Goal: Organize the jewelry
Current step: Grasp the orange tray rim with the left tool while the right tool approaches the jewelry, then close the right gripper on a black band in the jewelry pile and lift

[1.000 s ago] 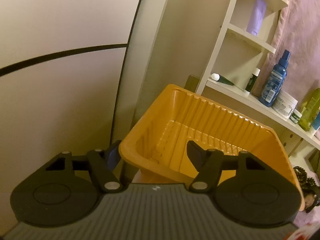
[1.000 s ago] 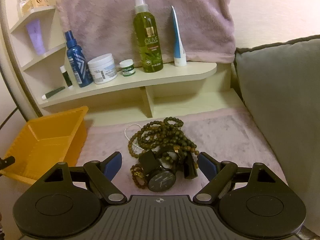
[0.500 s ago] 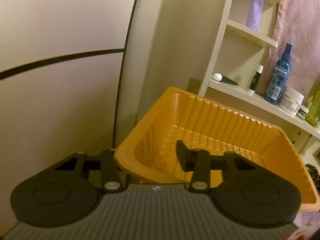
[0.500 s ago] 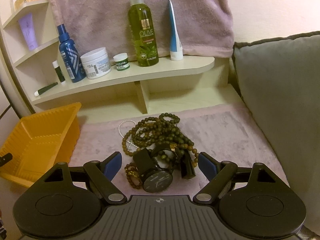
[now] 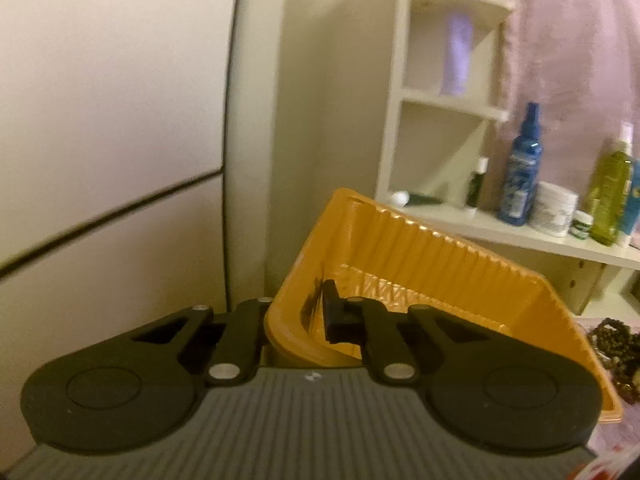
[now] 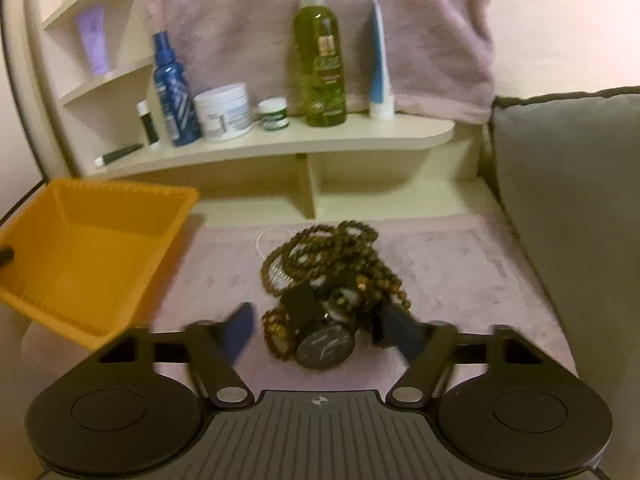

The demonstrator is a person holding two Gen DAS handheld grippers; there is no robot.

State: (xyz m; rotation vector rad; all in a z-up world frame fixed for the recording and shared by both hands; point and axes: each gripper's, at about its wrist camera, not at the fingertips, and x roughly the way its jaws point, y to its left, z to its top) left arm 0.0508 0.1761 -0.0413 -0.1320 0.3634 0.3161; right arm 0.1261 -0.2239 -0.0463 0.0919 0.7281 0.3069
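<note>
An empty orange plastic bin (image 5: 420, 264) is tilted; my left gripper (image 5: 296, 312) is shut on its near-left rim, one finger inside and one outside. The bin also shows in the right wrist view (image 6: 92, 256), lifted at the left. A pile of jewelry lies on the mauve mat: dark bead necklaces (image 6: 332, 256), a black wristwatch (image 6: 324, 346), a small bead bracelet (image 6: 278, 330) and a pale pearl strand (image 6: 266, 242). My right gripper (image 6: 320, 330) is open, its blue-padded fingers on either side of the watch, just above the mat.
A cream shelf (image 6: 280, 146) behind the mat carries a blue spray bottle (image 6: 174, 92), a white jar (image 6: 224, 112), a green olive bottle (image 6: 320, 60) and a blue tube (image 6: 380, 64). A mauve towel hangs behind. A grey cushion (image 6: 568, 208) borders the right.
My left gripper closed onto the bin's rim and the bin tipped up and swung. My right gripper lowered toward the watch, fingers still open.
</note>
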